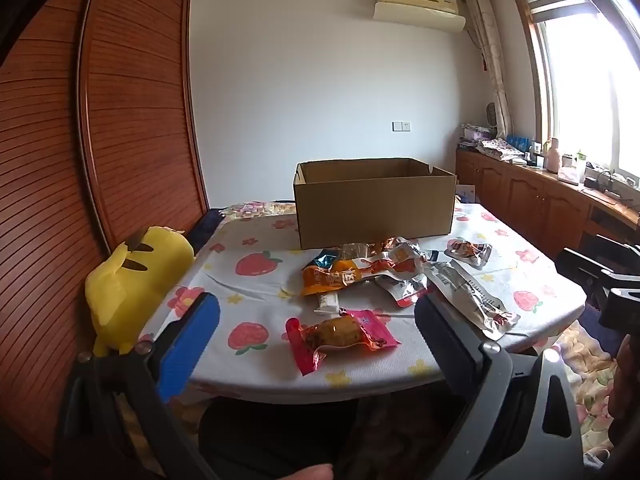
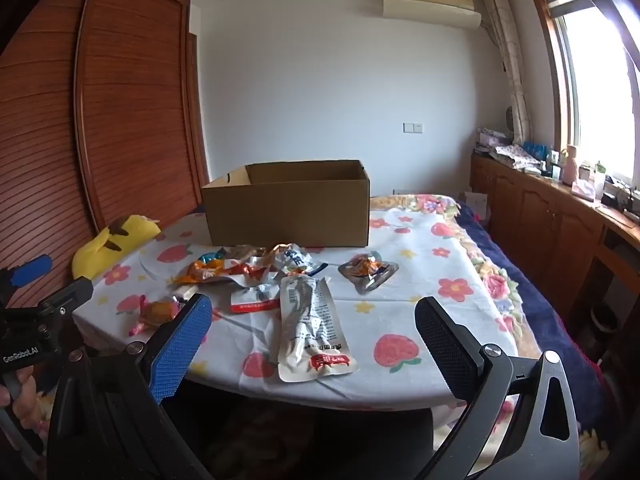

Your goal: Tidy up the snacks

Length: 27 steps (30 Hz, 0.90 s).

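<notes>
Several snack packets lie on a flower-print table in front of an open cardboard box [image 1: 374,204] [image 2: 288,210]. Nearest my left gripper [image 1: 316,316] is a pink packet [image 1: 340,336]; behind it lie an orange packet [image 1: 332,278] and a long white packet [image 1: 472,300]. My left gripper is open and empty, held over the table's near edge. My right gripper [image 2: 314,320] is open and empty, with the long white packet [image 2: 312,332] lying between its fingers' line of sight. A silver packet [image 2: 368,272] lies apart to the right.
A yellow plush toy [image 1: 136,280] [image 2: 112,244] sits at the table's left edge. A wooden wardrobe [image 1: 120,120] stands on the left. Low cabinets [image 2: 560,232] with clutter run under the window on the right. The left gripper shows at the right wrist view's left edge [image 2: 36,320].
</notes>
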Each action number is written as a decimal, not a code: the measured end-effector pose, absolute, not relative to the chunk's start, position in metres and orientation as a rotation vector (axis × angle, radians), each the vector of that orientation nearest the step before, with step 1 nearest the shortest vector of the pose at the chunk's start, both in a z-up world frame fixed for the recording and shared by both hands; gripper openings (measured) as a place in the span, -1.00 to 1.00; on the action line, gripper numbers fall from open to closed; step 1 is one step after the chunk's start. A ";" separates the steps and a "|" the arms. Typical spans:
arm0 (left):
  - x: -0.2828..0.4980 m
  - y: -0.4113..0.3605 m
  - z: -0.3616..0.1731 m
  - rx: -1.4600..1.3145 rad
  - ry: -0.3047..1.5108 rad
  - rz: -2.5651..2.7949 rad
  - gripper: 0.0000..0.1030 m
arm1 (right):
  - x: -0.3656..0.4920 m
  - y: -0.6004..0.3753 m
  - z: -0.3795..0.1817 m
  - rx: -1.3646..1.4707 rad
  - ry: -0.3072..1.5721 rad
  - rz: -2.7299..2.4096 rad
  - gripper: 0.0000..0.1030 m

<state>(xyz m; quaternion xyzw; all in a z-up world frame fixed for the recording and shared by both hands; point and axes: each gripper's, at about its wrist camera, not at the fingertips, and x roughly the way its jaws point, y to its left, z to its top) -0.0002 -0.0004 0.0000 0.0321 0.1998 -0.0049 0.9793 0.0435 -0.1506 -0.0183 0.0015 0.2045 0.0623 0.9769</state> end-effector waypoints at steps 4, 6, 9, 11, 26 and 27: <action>-0.001 -0.001 0.000 0.066 0.404 -0.011 0.93 | 0.042 -0.150 -0.018 -0.009 0.411 0.124 1.00; -0.001 0.003 0.001 0.064 0.407 -0.011 0.93 | 0.041 -0.151 -0.017 -0.013 0.408 0.121 1.00; 0.000 0.002 0.000 0.068 0.408 -0.010 0.93 | 0.040 -0.151 -0.016 -0.015 0.401 0.117 1.00; 0.000 0.002 0.000 0.067 0.409 -0.010 0.93 | 0.039 -0.153 -0.014 -0.011 0.396 0.118 1.00; -0.004 0.000 0.001 0.072 0.408 -0.011 0.93 | 0.038 -0.156 -0.018 0.001 0.394 0.103 1.00; -0.004 0.000 0.001 0.072 0.407 -0.011 0.93 | 0.038 -0.156 -0.018 0.000 0.393 0.103 1.00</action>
